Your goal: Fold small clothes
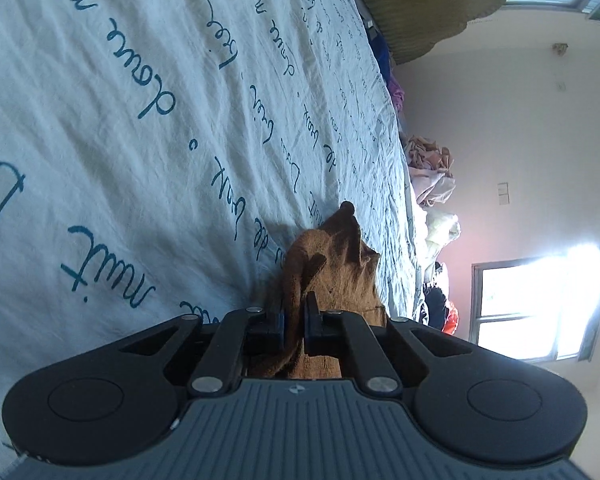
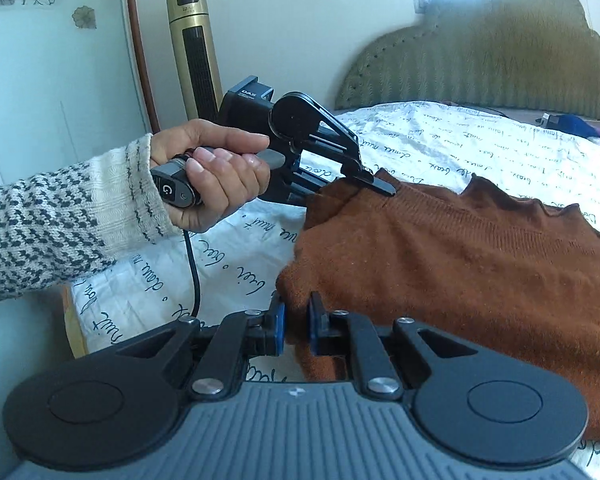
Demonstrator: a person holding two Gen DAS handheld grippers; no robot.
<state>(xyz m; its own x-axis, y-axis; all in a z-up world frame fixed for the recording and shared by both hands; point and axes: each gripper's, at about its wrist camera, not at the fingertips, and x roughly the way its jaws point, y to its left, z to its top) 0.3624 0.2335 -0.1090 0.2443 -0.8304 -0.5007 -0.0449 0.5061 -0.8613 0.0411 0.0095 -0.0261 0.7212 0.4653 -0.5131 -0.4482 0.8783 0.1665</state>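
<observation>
While a rust-brown knitted sweater (image 2: 460, 264) lies spread on a bed covered by a white sheet printed with blue handwriting (image 2: 480, 148), both grippers are clenched on its near edge. The right gripper (image 2: 296, 330) pinches the lower corner between its blue pads. The left gripper (image 2: 374, 186), held in a person's hand (image 2: 216, 172) with a houndstooth knit sleeve (image 2: 60, 224), clamps the edge just beyond it. In the left wrist view, the cloth bunches upward between the closed fingers; how deep the bite goes is hard to tell. To fold well, both corners should likely rise together, stay taut and level between the grippers, then be carried across toward the scalloped far hem so the edges line up.
</observation>
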